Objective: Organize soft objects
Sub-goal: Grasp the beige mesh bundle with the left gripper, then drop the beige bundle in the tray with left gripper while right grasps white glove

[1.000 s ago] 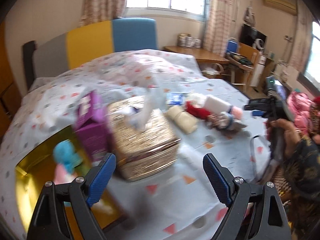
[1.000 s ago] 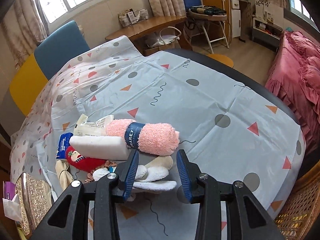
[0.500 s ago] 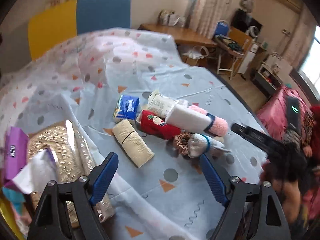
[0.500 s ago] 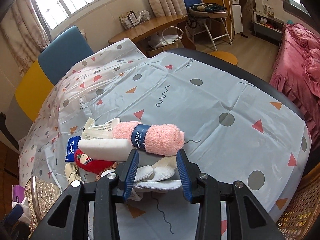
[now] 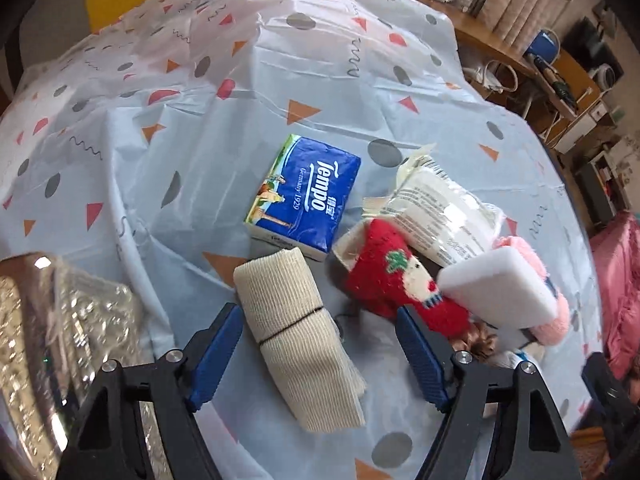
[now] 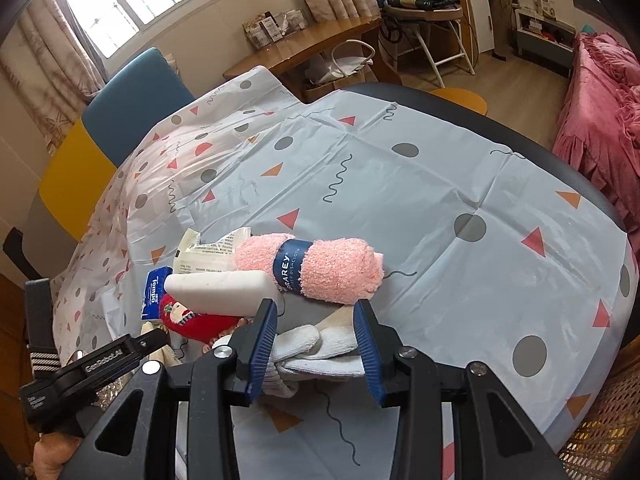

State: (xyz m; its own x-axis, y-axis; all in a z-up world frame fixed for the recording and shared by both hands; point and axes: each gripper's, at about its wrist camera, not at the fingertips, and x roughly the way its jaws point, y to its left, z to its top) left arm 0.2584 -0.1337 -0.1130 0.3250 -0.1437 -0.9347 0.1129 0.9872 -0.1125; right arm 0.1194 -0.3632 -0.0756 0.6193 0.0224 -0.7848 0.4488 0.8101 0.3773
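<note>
A beige rolled cloth [image 5: 296,332] lies on the patterned tablecloth [image 5: 200,140], between the jaws of my left gripper [image 5: 318,340]. The jaws are closing and neither pad presses on the roll. Beyond it sit a blue Tempo tissue pack [image 5: 304,196], a plastic-wrapped white pack [image 5: 440,208], a red Christmas sock [image 5: 400,288], a white sponge block [image 5: 496,292] and a pink dishcloth roll [image 6: 324,268]. My right gripper [image 6: 316,340] is shut on a pair of white gloves [image 6: 316,346], just in front of the pink roll.
A glittery gold tissue box [image 5: 40,340] stands at the left. The left tool's black body [image 6: 108,362] shows low on the left in the right wrist view. The table's dark rim [image 6: 580,168] curves round the right, with pink bedding [image 6: 600,92] beyond. Blue and yellow chair backs [image 6: 128,92] stand behind.
My left gripper swung right and down from over the gold box to the beige roll, and its jaws narrowed. The right gripper kept still with the gloves in its jaws.
</note>
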